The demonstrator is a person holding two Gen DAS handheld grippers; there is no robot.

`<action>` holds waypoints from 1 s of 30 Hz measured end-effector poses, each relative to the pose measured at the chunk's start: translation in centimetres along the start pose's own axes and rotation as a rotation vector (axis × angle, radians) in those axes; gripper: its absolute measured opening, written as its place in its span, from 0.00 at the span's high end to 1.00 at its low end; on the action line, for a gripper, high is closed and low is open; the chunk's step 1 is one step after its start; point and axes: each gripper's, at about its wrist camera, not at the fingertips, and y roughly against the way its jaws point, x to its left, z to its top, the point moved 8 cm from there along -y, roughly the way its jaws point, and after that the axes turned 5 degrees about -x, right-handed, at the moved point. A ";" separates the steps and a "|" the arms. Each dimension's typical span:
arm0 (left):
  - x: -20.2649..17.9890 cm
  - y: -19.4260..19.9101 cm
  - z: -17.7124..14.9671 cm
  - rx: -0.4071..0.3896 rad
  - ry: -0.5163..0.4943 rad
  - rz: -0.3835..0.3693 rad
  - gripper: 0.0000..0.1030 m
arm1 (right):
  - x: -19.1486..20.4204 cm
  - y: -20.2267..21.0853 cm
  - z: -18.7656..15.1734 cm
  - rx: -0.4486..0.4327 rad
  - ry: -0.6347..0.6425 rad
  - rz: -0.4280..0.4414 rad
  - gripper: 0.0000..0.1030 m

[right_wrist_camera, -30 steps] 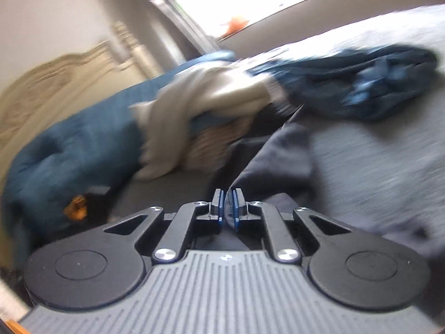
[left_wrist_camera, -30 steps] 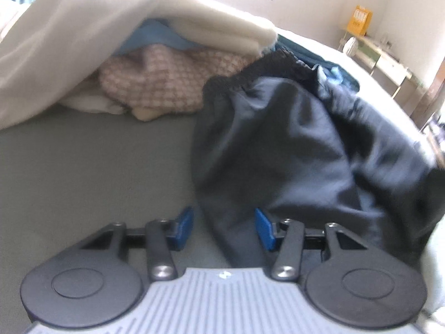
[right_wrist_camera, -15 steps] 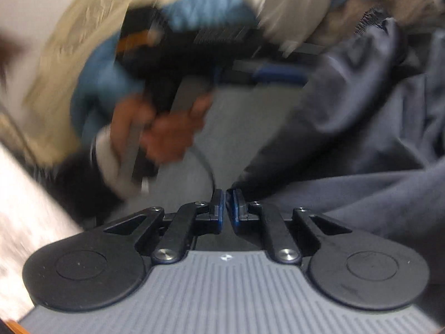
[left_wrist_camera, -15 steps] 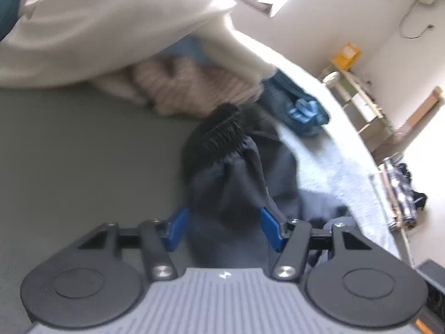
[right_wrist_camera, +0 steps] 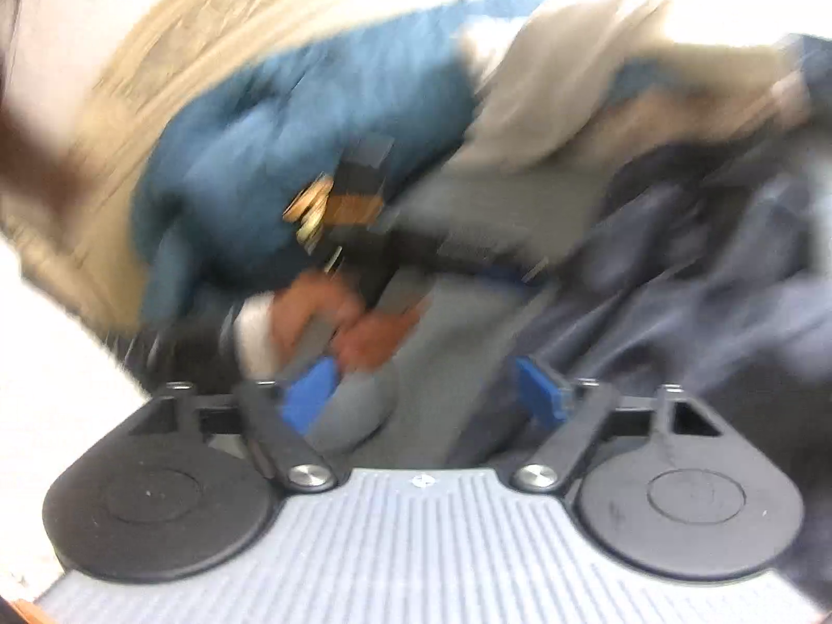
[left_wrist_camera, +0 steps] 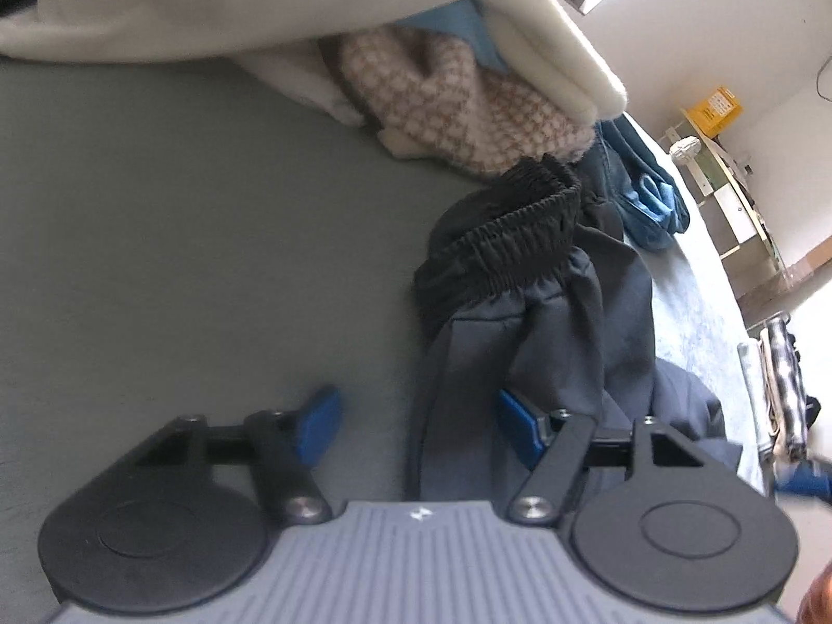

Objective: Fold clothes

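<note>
Dark navy shorts [left_wrist_camera: 525, 322] with a gathered black elastic waistband [left_wrist_camera: 512, 231] lie crumpled on the grey bed sheet [left_wrist_camera: 182, 239]. My left gripper [left_wrist_camera: 416, 424] is open just above the sheet, and an edge of the shorts runs between its blue pads. The right wrist view is motion-blurred. There my right gripper [right_wrist_camera: 424, 390] is open, with the same dark shorts [right_wrist_camera: 691, 301] at its right pad and nothing gripped. A person's hand [right_wrist_camera: 338, 322] holding the other gripper shows beyond it.
A heap of clothes sits at the back: a cream garment [left_wrist_camera: 291, 5], a checked knit [left_wrist_camera: 468, 109] and blue clothes [left_wrist_camera: 645, 197]. A teal blanket [right_wrist_camera: 291, 114] and beige headboard [right_wrist_camera: 171, 67] lie left. Shelving [left_wrist_camera: 738, 203] stands beyond the bed's right edge.
My right gripper has opened; it was shut half a second ago. My left gripper stayed open and tilted, so the shorts' waistband now lies farther right. The right view swung and blurred.
</note>
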 end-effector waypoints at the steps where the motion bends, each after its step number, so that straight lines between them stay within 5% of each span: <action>1: -0.3 -0.3 0.0 -0.007 -0.013 0.003 0.34 | -1.7 1.1 0.9 -0.043 -0.025 -0.065 0.16; 3: -0.8 -0.7 0.0 -0.019 -0.045 0.019 0.36 | -6.3 2.9 1.3 -0.097 -0.161 -0.203 0.16; 5: -1.3 -1.1 0.0 -0.028 -0.084 0.045 0.55 | -9.7 3.8 0.0 -0.128 -0.332 -0.248 0.16; 10: -1.4 -1.7 -0.1 -0.030 -0.096 0.073 0.78 | -11.0 2.1 -5.2 -0.067 -0.587 -0.079 0.37; 18: -0.3 -0.9 0.3 -0.073 -0.083 0.101 0.85 | 1.5 -1.0 -13.1 0.406 -0.443 0.228 0.44; 22: 0.2 -0.8 0.4 -0.076 -0.073 0.084 0.69 | 4.9 0.0 -14.2 0.598 -0.117 0.159 0.19; 26: 0.0 -1.5 0.2 -0.091 -0.065 0.056 0.57 | 3.0 2.8 -9.4 0.531 0.033 0.079 0.17; 30: -0.2 -2.0 0.4 -0.109 -0.059 0.041 0.55 | -0.6 4.7 -1.2 0.265 -0.023 0.078 0.14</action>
